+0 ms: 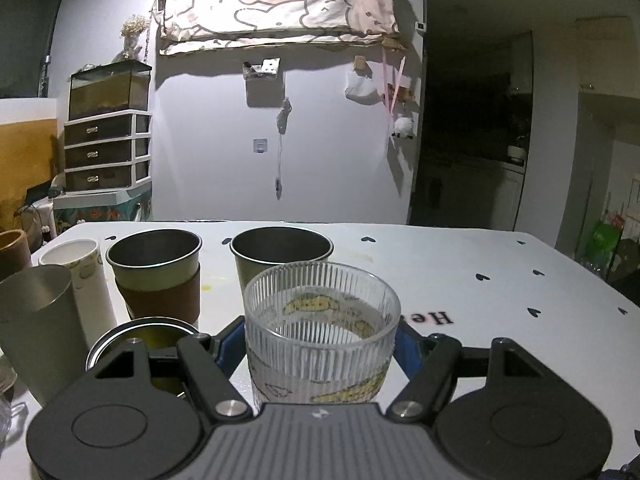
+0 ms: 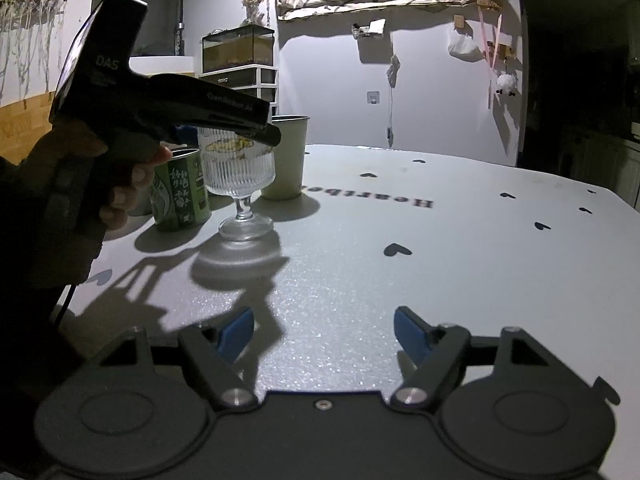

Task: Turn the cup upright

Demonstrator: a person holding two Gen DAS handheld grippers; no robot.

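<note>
A ribbed clear glass cup (image 1: 322,332) with a short stem and foot stands upright on the white table; it also shows in the right wrist view (image 2: 240,172). My left gripper (image 1: 316,344) has its blue pads on both sides of the cup's bowl, shut on it. In the right wrist view the left gripper's black body (image 2: 160,100) hangs over the cup, held by a hand. My right gripper (image 2: 324,334) is open and empty, low over the table's near part.
Behind the glass stand two steel cups (image 1: 154,268) (image 1: 280,256), a white paper cup (image 1: 80,276) and a grey metal tumbler (image 1: 36,320). A green can (image 2: 180,192) stands left of the glass. The white table (image 2: 440,260) has black hearts printed on it.
</note>
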